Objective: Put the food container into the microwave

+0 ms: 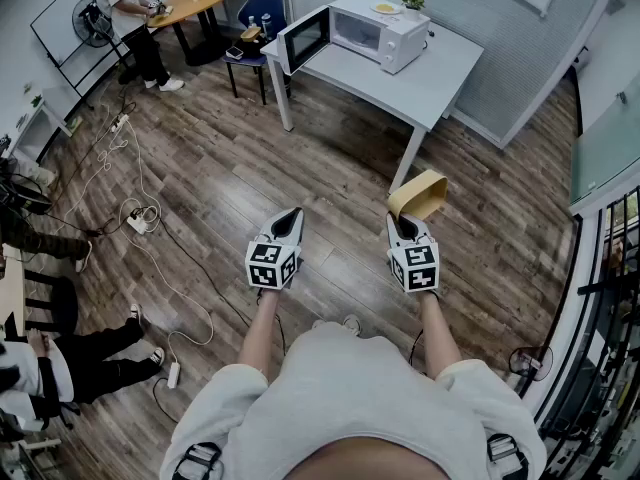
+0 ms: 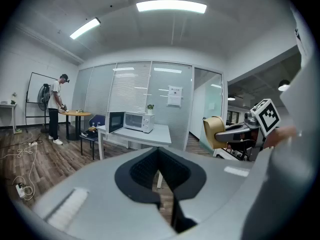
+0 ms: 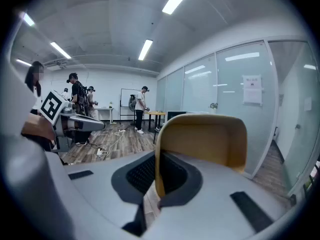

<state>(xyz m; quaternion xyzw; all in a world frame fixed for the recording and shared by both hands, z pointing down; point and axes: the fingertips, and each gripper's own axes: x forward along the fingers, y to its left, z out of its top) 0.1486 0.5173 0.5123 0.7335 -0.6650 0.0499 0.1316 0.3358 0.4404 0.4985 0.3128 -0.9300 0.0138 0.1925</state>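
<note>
Two hand-held grippers are raised side by side over the wooden floor, well short of the desk; the left hand-held gripper has its jaws drawn together with nothing between them (its own view shows the dark pads meeting along a thin seam); the right hand-held gripper is clamped on one wall of the food container, a tan, shallow, open tub that sticks up and forward from the jaws, tilted on its side with its hollow facing the camera in the right gripper view; there the pads of the right hand-held gripper pinch the tub's left wall, one inside and one outside; the container hangs in the air off the desk's nearest corner, apart from the desk and well apart from the microwave; the white microwave stands along the desk's far edge near its left corner, its door swung open past the left edge of the desk; a small potted plant and a plate sit on top of it; from the left gripper view the microwave and desk lie straight ahead, with the container off to the right; a person stands beyond, at a round wooden desk.
</note>
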